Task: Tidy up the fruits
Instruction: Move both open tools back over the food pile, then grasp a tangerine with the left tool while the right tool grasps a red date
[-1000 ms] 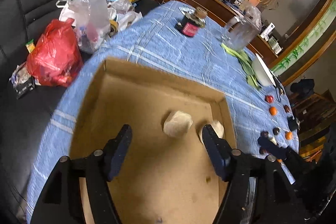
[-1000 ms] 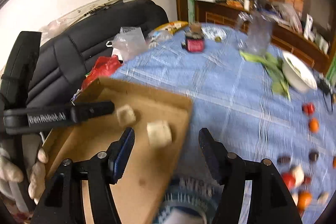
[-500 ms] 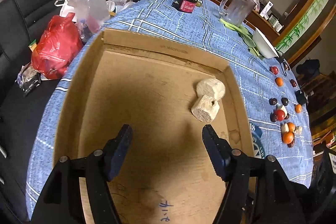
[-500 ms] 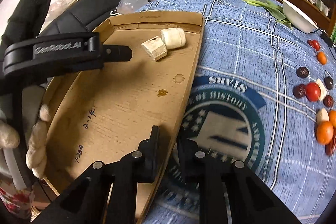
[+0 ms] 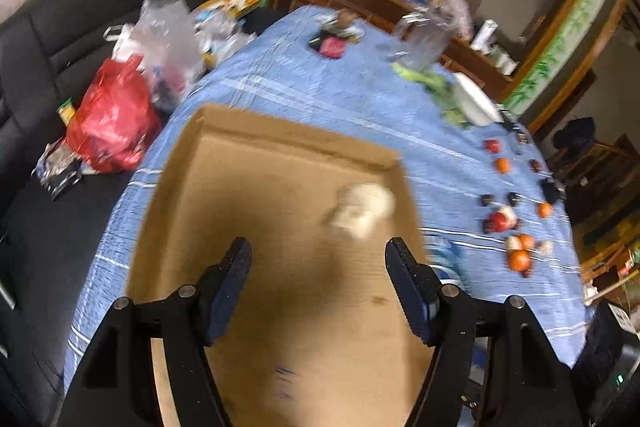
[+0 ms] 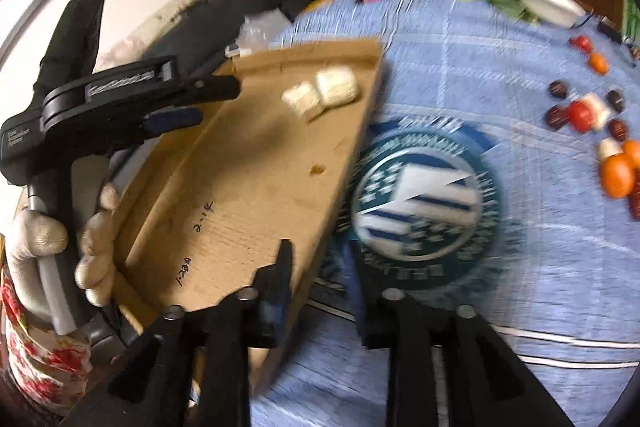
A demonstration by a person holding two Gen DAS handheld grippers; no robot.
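Note:
A shallow cardboard tray [image 5: 280,267] lies on the blue tablecloth, also in the right wrist view [image 6: 248,163]. Two pale cut fruit chunks [image 5: 362,211] sit near its far right corner; they also show in the right wrist view [image 6: 320,93]. Small red, orange and dark fruits [image 5: 508,223] are scattered on the cloth to the right [image 6: 592,123]. My left gripper [image 5: 318,283] is open and empty above the tray. My right gripper [image 6: 324,267] straddles the tray's right wall with its jaws apart. Both views are blurred.
A white bowl [image 5: 474,103], green leaves [image 5: 432,83], a glass pitcher [image 5: 424,35] and a small red jar [image 5: 332,45] stand at the table's far side. A red bag [image 5: 112,123] and clear bags lie on the black sofa to the left. A round printed emblem [image 6: 424,195] marks the cloth.
My right gripper, shut on the tray's right wall half a second ago, has opened. The left gripper has lifted back. The fruit chunks have shifted in the tray.

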